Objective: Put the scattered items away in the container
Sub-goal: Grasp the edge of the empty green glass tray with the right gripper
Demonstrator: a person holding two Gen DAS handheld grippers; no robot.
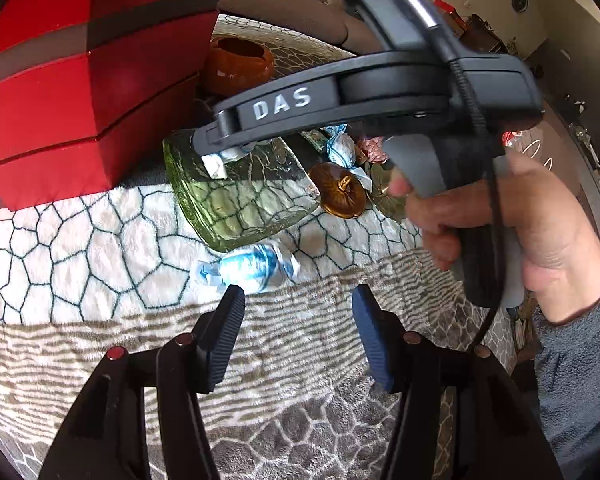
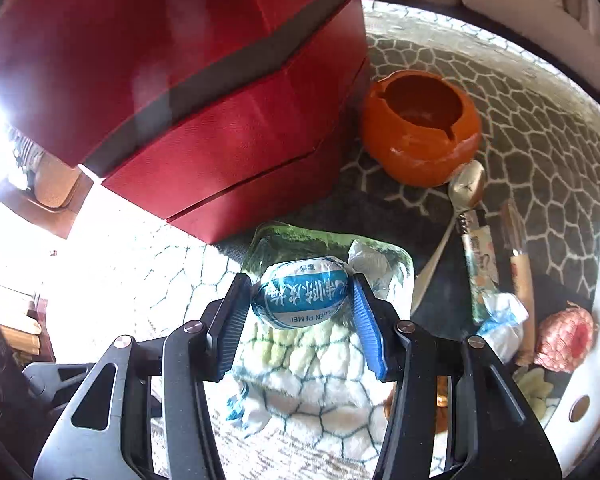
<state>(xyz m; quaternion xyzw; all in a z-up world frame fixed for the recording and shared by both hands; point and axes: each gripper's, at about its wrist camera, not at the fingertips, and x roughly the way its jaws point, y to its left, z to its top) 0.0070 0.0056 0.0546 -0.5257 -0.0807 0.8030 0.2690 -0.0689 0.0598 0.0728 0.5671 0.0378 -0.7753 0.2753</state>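
Note:
My right gripper (image 2: 302, 294) is shut on a blue-and-white wrapped candy (image 2: 300, 292) and holds it just above a green glass dish (image 2: 284, 238) with another white wrapper in it. The left wrist view shows the same dish (image 1: 240, 200) with the right gripper (image 1: 224, 152) over its far corner. My left gripper (image 1: 298, 300) is open and empty, low over the cloth. A second blue-and-white candy (image 1: 248, 266) lies on the cloth just beyond its left finger, against the dish's near edge.
A large red box (image 1: 88, 80) stands at the left, behind the dish. An orange ceramic pot (image 2: 420, 128) sits behind it. A spoon (image 2: 456, 216), more wrapped candies (image 2: 500, 320), a pink ornament (image 2: 566, 338) and a brown pumpkin lid (image 1: 338, 194) lie to the right.

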